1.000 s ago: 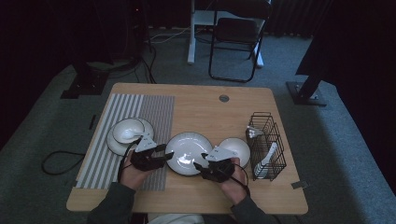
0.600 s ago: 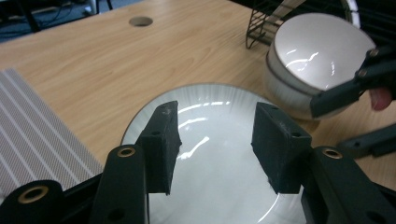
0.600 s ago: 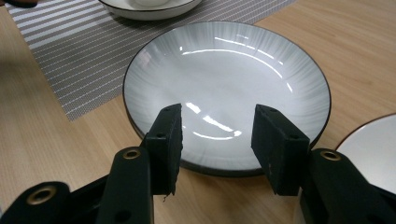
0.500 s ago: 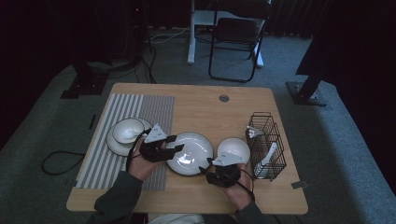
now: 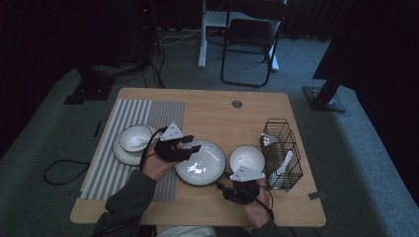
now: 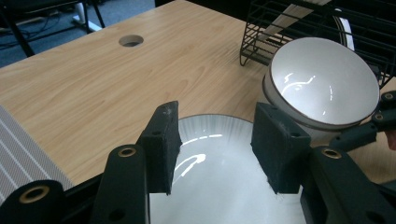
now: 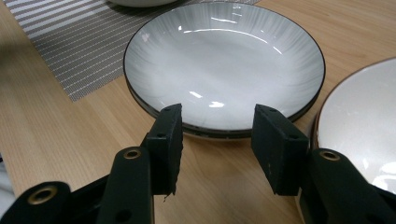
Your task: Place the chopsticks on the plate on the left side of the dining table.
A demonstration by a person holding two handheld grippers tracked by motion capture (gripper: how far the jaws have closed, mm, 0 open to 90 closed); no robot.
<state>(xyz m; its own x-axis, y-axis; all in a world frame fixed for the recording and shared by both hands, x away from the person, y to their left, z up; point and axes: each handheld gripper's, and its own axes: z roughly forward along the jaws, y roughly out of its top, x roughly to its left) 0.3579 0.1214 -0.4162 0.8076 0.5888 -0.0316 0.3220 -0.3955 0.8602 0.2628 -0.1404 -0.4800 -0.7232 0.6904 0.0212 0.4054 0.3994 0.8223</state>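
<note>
While both tools stand wide and empty, the shallow plate is approached from two sides

The plate lies flat on the worktop, just beside the striped mat; the left tool is held over its far-left rim, the right tool is aimed level at its near rim, presumably for a shared lift. Room is tight rightward, where the small bowl sits just beside the plate and the wire rack beyond; bare wood is left behind

Glossy glazed ceramic plate, matt pale wood table, black wire basket.
</note>
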